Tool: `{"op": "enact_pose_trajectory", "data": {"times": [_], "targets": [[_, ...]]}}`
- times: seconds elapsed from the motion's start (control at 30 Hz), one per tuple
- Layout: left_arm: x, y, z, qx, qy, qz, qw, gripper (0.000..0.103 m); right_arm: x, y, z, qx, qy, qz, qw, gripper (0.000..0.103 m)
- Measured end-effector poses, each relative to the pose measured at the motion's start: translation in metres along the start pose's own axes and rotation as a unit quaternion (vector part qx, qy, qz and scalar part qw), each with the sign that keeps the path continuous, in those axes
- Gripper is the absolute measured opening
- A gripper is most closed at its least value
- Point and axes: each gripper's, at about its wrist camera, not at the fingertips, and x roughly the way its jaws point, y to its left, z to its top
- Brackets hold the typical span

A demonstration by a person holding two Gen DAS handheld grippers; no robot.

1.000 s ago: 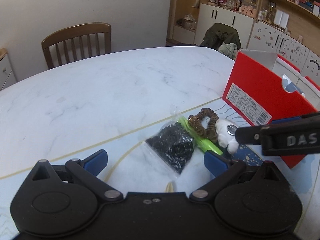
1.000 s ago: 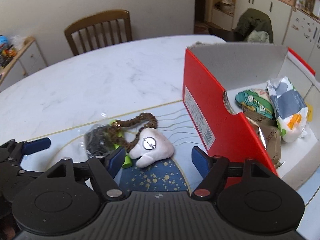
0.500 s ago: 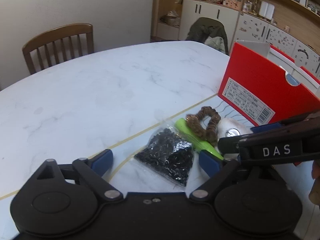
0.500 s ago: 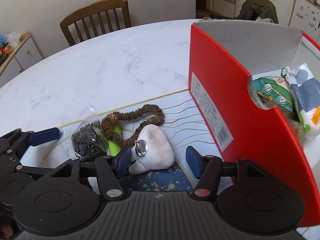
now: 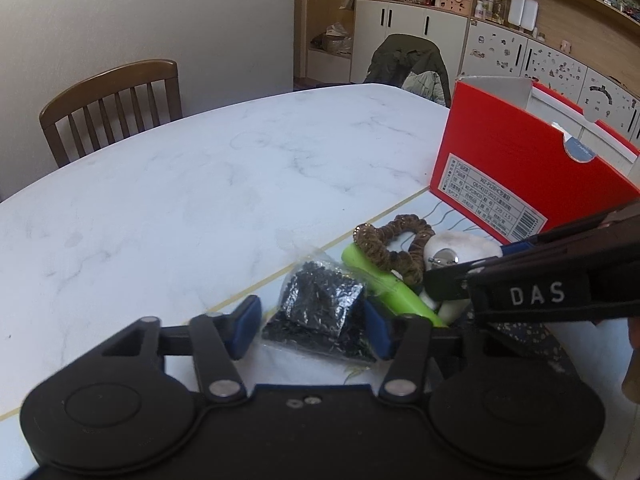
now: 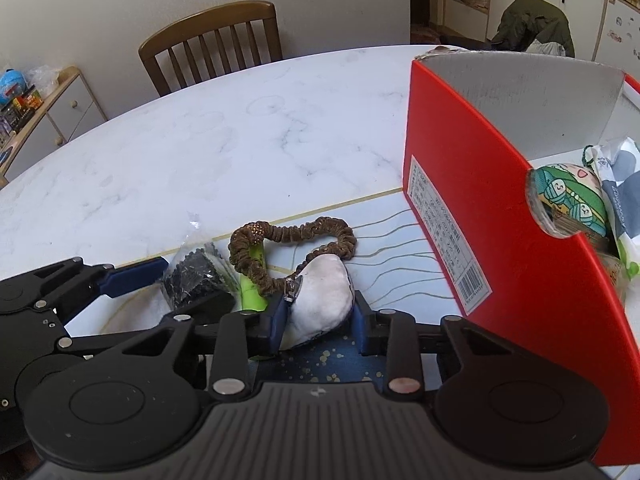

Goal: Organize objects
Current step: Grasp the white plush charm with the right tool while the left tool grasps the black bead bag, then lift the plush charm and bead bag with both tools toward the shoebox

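**A:** Where are the loose things sitting?

**B:** Bunched together on the marble bench (image 6: 248, 144), just left of the red box (image 6: 492, 240). There is a clear bag of black beads (image 5: 320, 312), a green pen (image 5: 384, 284) lying under a brown scrunchie (image 6: 292, 248), and a white plush pouch (image 6: 320, 300) with a small metal clasp — all touching or overlapping one another.

**B:** The red box stands open-topped, a printed label on its near wall; inside it show a green patterned pouch (image 6: 568, 200) and a white-and-grey packet (image 6: 624, 188).

**A:** What is the right gripper doing?

**B:** The right gripper (image 6: 318, 320) is down at the bench with its blue pads pressed on either side of the white plush pouch — the jaws are clenched on it. The pouch rests on the bench, over a dark blue speckled patch of the mat.

**A:** And the left one?

**B:** The left gripper (image 5: 312, 326) is low beside it, its jaws straddling the bag of black beads. The right pad looks to touch the bag's edge; the left pad stands a little apart from it. Whether it is truly pinching the bag, I cannot tell.

**A:** Anything else around?

**B:** A wooden chair (image 5: 112, 108) at the far side of the bench, and a green jacket (image 5: 408, 60) draped over another chair near the white cabinets.
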Motion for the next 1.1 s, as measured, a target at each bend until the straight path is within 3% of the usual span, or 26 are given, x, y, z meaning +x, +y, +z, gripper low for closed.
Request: {"op": "enact_pose_trajectory", "data": {"times": [0.17,0.3,0.73,1.1], "targets": [[-0.006,0.0,-0.001,-0.009,0.002,-0.004,1.0,0.036,-0.011,-0.004,-0.002,0.007,-0.007,0.002,1.0,0.031],[-0.012,0.001,-0.004,-0.021,0.006,-0.003,0.9998,0.034,-0.024,-0.008,-0.009,0.008,-0.005,0.007,1.0,0.031],[-0.064,-0.001,-0.033,-0.072,0.039,0.011,0.9966,0.033,-0.074,-0.018,-0.045,-0.014,0.011,0.028,0.999,0.031],[-0.121,-0.027,-0.024,-0.097,0.025,0.005,0.995,0.033,-0.126,-0.029,-0.046,-0.041,-0.018,0.048,0.998,0.031]]}}
